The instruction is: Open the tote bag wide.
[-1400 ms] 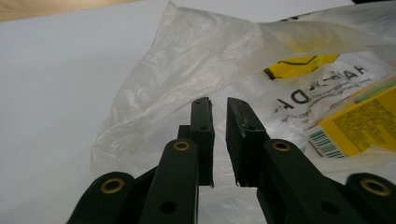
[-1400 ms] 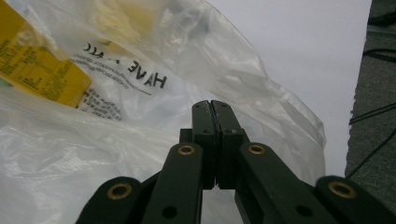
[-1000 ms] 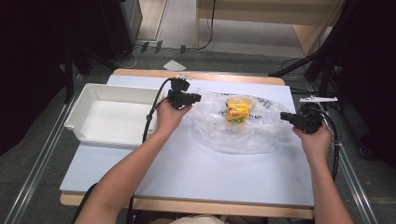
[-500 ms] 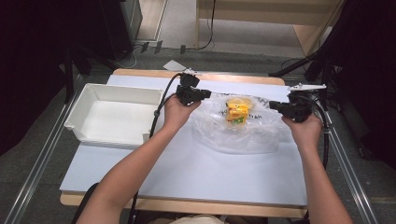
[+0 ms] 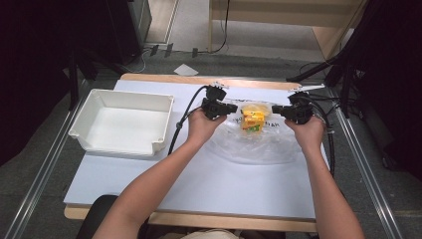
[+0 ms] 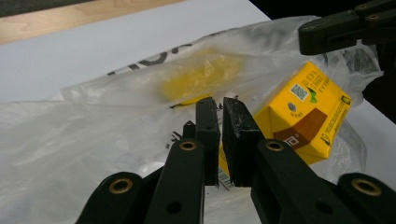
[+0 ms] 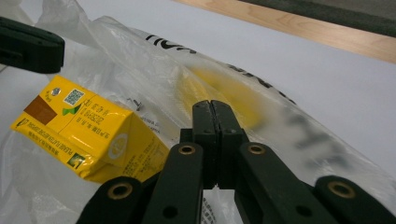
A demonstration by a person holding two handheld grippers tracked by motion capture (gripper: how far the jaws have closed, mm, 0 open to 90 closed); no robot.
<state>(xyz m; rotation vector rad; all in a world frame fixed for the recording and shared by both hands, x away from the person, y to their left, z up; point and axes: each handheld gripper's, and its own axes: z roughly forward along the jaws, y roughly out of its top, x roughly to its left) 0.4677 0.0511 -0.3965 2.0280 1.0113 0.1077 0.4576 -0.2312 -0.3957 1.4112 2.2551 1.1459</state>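
- Here the work in hand looks like opening the clear plastic bag [image 5: 259,147] to reach the yellow carton [image 5: 252,120]. The bag lies spread on the bench [image 5: 199,189], and the carton sits at its far end, tilted, between the two claws.
- The left claw [image 5: 234,107] is almost clenched, with only a narrow slit between its jaws. The right claw [image 5: 274,110] is fully clenched, its jaws pressed together.
- In both gripper views the tips lie over the crumpled film just beside the carton, but I cannot tell if any film is really pinched between them.
- To do this step well, I think each claw should first catch only one layer of film, on opposite sides of the carton. If a claw has nothing, it is better to release it, push the tips lower into a fold, and clench again.
- Then the two hands should pull apart slowly and evenly, staying low over the bench, so the mouth of the bag opens without tearing.
- The film is thin and slippery, so a fast pull may let it slide out. The carton may also fall over.
- The tips should stay away from the carton corners, because a squeezed corner could dent.
- The white tray [image 5: 119,145] stands well apart on the left, so there is room.
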